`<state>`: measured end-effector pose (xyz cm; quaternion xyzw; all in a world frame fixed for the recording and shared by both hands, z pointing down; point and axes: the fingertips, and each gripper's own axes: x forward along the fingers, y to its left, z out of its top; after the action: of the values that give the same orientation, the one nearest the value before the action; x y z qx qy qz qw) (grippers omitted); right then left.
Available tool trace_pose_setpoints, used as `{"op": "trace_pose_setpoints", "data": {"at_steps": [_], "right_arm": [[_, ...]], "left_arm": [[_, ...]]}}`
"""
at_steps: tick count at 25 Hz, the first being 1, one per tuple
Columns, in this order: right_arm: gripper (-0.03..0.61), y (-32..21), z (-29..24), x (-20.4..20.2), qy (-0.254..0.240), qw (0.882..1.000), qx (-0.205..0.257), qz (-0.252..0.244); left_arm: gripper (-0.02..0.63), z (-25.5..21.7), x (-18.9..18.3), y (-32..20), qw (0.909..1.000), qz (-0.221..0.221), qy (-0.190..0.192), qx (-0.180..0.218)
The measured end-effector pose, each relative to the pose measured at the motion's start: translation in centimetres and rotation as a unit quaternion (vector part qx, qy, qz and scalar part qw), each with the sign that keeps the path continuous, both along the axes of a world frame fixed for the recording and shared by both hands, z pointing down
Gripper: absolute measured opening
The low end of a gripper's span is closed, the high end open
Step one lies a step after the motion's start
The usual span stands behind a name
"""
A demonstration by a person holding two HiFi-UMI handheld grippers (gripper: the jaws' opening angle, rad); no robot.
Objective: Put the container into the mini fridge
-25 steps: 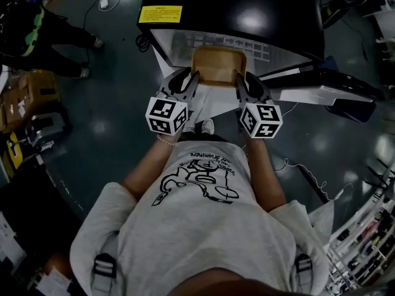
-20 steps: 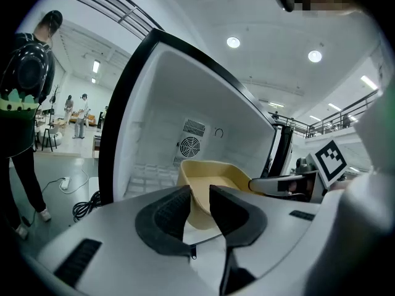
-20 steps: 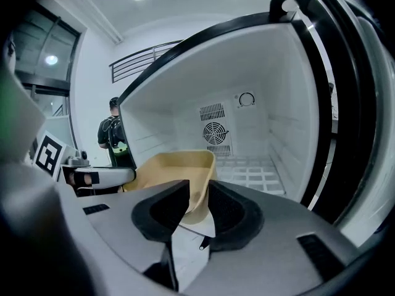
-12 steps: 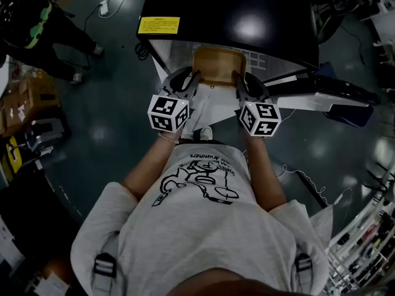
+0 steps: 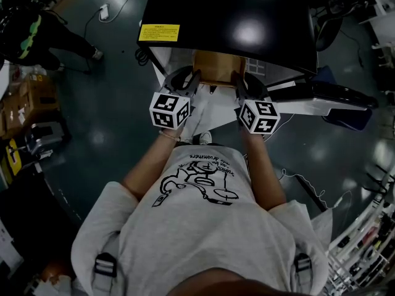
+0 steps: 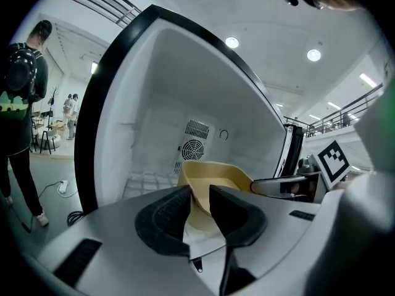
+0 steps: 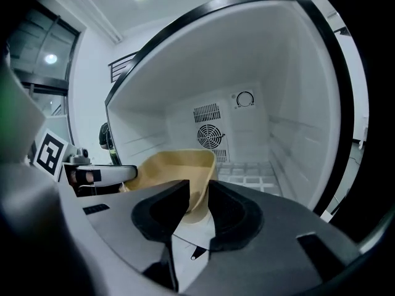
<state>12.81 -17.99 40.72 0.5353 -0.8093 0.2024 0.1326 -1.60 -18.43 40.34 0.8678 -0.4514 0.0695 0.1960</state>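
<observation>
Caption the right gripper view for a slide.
Right gripper, jaws shut on the rim of the container, at the mouth of the open mini fridge.

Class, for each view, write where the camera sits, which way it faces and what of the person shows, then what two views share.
Head view: on the head, facing steeply down at the fridge; shirt, arms show.
Left gripper view: on the left gripper, facing into the fridge; its jaws show.
Right gripper view: on the right gripper, likewise.
Both gripper views share the container.
</observation>
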Motion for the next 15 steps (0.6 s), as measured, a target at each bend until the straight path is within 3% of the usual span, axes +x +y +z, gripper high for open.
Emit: {"op": "trace_pose_setpoints", "data": {"at_steps": [15], "right_arm": [[0.101,-2.9,-0.7,0.7,0.007,1.0,0.009,0.004]], "left_arm": [[0.104,-0.4,0.7,-3.1,0.9999,0.009,-0.006,0.003]]}}
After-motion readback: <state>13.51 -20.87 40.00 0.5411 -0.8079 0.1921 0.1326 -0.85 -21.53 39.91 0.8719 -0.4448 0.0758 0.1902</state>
